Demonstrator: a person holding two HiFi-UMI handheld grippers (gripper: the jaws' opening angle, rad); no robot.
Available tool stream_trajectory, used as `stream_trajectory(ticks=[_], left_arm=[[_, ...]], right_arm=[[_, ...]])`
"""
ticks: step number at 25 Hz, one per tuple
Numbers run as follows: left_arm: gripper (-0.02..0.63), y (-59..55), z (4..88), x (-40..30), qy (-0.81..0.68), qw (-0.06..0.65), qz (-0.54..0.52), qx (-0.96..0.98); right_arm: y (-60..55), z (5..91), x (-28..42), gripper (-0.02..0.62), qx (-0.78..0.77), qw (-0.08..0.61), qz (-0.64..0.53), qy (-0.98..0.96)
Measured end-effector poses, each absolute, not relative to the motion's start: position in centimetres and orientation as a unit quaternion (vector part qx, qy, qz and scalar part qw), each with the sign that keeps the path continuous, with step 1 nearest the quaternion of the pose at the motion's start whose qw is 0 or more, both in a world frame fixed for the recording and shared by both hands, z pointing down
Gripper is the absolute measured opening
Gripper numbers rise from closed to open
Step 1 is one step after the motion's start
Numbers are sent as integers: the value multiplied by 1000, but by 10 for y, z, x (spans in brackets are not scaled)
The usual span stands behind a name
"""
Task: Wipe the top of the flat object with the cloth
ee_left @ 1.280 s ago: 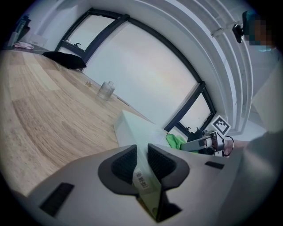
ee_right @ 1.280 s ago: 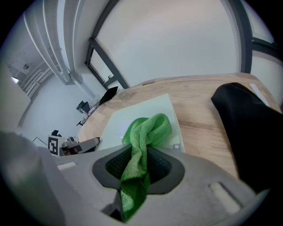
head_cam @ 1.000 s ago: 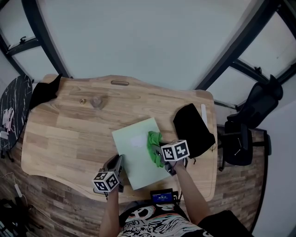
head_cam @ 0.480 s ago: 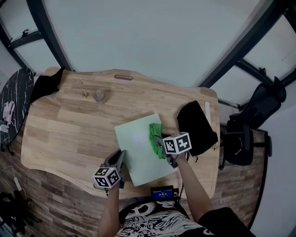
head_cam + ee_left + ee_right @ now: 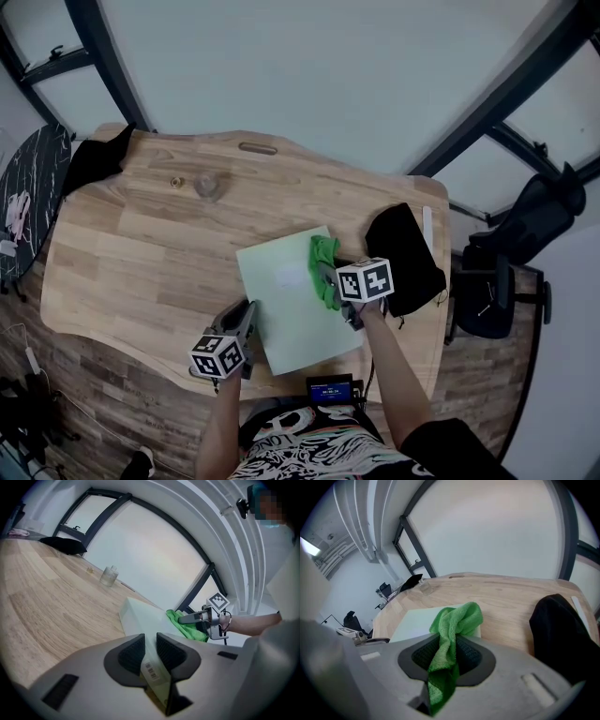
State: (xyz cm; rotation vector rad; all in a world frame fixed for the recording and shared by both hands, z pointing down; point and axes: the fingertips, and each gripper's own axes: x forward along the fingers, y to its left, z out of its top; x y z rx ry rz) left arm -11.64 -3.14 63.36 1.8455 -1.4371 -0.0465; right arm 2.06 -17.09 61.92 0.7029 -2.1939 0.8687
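- Wood table (image 5: 122,262) w/ wavy edges, pale wall behind, dark window frames.
- Board (image 5: 281,300): pale green, flat, lies on table's near-centre part, turned at an angle to table edge.
- L gripper (image 5: 247,314) at board's near-left edge. In left gripper view (image 5: 150,649) the jaws are pressed onto that edge, one pad each side; barcode label (image 5: 151,671) on the board sits between them.
- R gripper (image 5: 325,275) over board's right side. In right gripper view (image 5: 450,652) the jaws pinch the cloth (image 5: 457,618); a strip hangs down betw. the pads, rest bunches out past the tips.
- Cloth (image 5: 324,262): bright green, crumpled, resting on board's far-right part near its right edge. Also seen from L side (image 5: 185,625), w/ R gripper on it.
- Board's top (image 5: 417,620) shows bare to left of cloth.
- Black bag (image 5: 403,248) on table just right of R gripper, apart from board.
- Glass (image 5: 206,185) stands upright near table's far-left side, well apart from board.
- Dark fabric (image 5: 94,159) drapes over far-left corner.
- Black chair (image 5: 534,216) off table's right end.
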Motion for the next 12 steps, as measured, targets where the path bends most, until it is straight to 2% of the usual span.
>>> stream_trajectory(ticks=[12], left_arm=[[77, -32, 633, -115, -563, 396, -25, 726]], right_arm=[[-196, 617, 16, 89, 301, 322, 316, -840]])
